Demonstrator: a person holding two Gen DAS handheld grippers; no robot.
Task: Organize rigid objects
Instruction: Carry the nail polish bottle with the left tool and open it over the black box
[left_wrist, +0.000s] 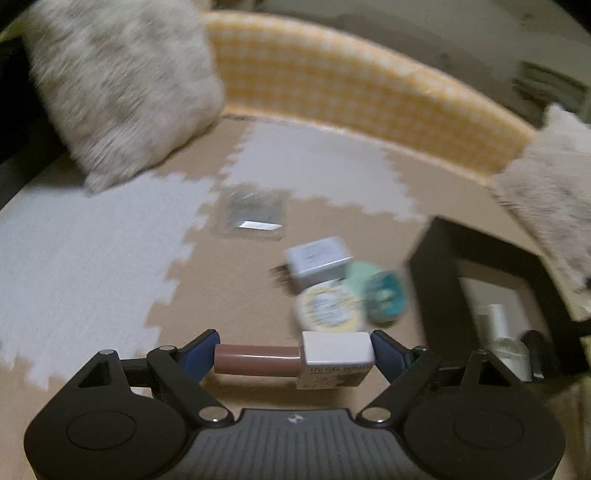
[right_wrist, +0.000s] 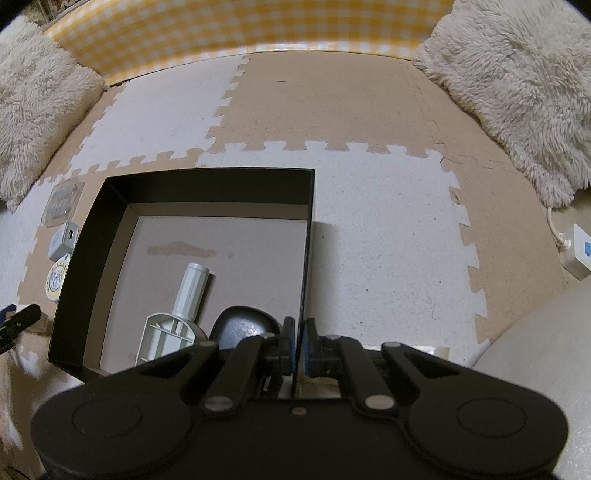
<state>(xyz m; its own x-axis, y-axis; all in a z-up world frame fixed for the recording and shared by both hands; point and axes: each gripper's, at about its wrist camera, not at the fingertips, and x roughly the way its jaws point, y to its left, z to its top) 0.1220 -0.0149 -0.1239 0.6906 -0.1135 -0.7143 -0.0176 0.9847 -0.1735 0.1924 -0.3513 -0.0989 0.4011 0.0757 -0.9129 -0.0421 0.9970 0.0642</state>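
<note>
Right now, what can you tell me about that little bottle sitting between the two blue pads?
It is a small nail gel polish bottle lying on its side, crosswise between the left gripper's blue pads. It has a brownish-pink cylindrical cap toward the left pad and a squarish white body toward the right pad, with a label reading "UV GEL POLISH". It looks like hard, glossy plastic or glass. Both pads touch its ends, so it appears gripped lengthwise, above the tan foam mat.

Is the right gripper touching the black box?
Touching. The right wrist view shows the right gripper with its fingers pinched shut on the thin side wall of the black box, one finger on each side and no gap showing.
</note>
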